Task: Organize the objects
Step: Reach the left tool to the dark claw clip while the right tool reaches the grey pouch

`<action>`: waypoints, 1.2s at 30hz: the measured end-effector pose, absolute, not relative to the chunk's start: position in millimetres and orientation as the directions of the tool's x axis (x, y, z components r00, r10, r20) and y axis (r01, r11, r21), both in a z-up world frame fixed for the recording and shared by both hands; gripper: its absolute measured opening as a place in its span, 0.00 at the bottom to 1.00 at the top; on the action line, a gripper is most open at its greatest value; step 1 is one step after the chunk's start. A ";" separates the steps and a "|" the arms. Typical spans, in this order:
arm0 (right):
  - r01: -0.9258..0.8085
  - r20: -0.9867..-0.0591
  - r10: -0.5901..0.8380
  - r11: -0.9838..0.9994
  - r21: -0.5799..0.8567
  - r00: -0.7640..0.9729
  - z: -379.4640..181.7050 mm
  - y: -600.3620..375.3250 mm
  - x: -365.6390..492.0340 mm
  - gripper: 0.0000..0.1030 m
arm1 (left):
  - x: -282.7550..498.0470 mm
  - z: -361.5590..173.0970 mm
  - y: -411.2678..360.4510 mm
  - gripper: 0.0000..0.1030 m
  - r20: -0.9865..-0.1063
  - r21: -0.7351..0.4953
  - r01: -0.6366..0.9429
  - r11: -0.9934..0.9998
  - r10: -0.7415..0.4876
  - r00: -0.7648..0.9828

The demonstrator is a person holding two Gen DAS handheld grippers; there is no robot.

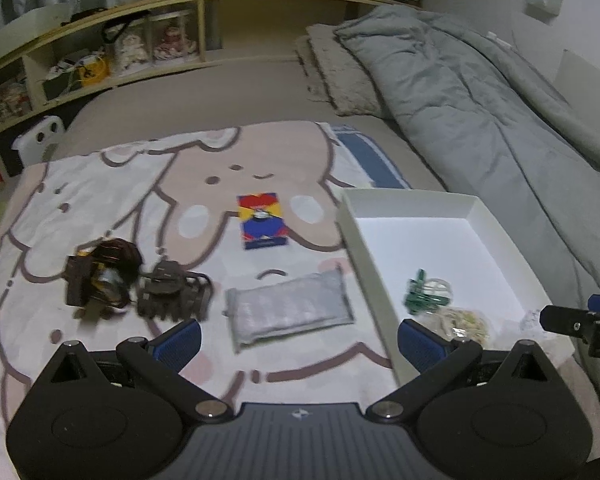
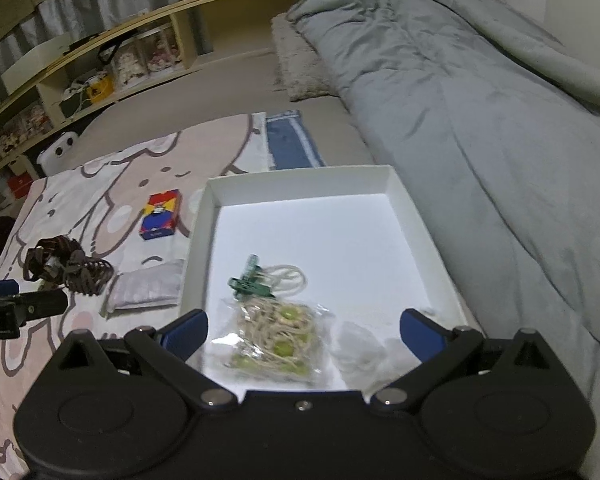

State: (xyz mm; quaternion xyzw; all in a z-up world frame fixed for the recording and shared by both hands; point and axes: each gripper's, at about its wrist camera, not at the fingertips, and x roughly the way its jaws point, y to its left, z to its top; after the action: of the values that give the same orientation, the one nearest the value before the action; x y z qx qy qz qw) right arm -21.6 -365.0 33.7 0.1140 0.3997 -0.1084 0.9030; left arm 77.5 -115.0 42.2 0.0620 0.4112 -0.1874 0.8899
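**Both tools wide open over the bed, box partly filled**

The left tool (image 1: 299, 342) hangs with its blue pads spread wide and nothing between them, above a grey pouch (image 1: 290, 310) lying on the cartoon-print blanket (image 1: 100, 200). Left of the pouch sit two brown hair claws (image 1: 174, 294) and a dark tangled bundle (image 1: 100, 276) — touching one another. A red, yellow and blue card box (image 1: 263, 222) lies farther back.

The right tool (image 2: 304, 332) is likewise fully open and empty, held over the near end of the white box (image 2: 404, 196). Inside it lie a green clip (image 2: 250, 282), a clear bag of beige cord with green pieces (image 2: 278, 340) and some crumpled clear plastic (image 2: 358, 340). A grey duvet (image 2: 480, 100) runs along the box's right side.
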 end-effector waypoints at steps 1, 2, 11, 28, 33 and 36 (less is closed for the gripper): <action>0.279 -0.745 -0.099 0.953 0.121 0.660 34.6 -361.9 -17.8 1.00 | 79.4 43.0 -110.9 1.00 -0.754 -0.042 0.378 0.925 -0.277 0.595; 0.270 -0.744 -0.092 0.955 0.123 0.662 35.3 -358.5 -13.2 1.00 | 82.2 44.1 -105.2 1.00 -0.753 -0.041 0.368 0.929 -0.271 0.600; 0.199 -0.734 -0.041 0.971 0.129 0.677 39.8 -323.1 23.3 1.00 | 103.2 52.4 -61.4 1.00 -0.738 -0.036 0.298 0.954 -0.227 0.636; 0.150 -0.747 0.057 0.967 0.207 0.662 24.7 -267.7 88.8 1.00 | 140.3 36.2 -11.4 0.98 -0.696 -0.079 0.233 0.969 -0.220 0.684; 0.141 -0.746 0.105 0.955 0.259 0.658 14.3 -259.3 107.3 0.73 | 155.9 19.4 -9.5 0.82 -0.706 -0.128 0.258 0.958 -0.270 0.654; 0.152 -0.748 0.131 0.942 0.298 0.651 5.4 -256.8 122.1 0.64 | 161.7 8.8 -9.3 0.79 -0.716 -0.139 0.271 0.952 -0.286 0.638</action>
State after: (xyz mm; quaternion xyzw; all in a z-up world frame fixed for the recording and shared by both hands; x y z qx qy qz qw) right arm 122.1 -256.8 5.4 0.1697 0.4177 -0.0060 0.8926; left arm 161.7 -9.3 8.8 -0.0091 0.3969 -0.1539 0.9048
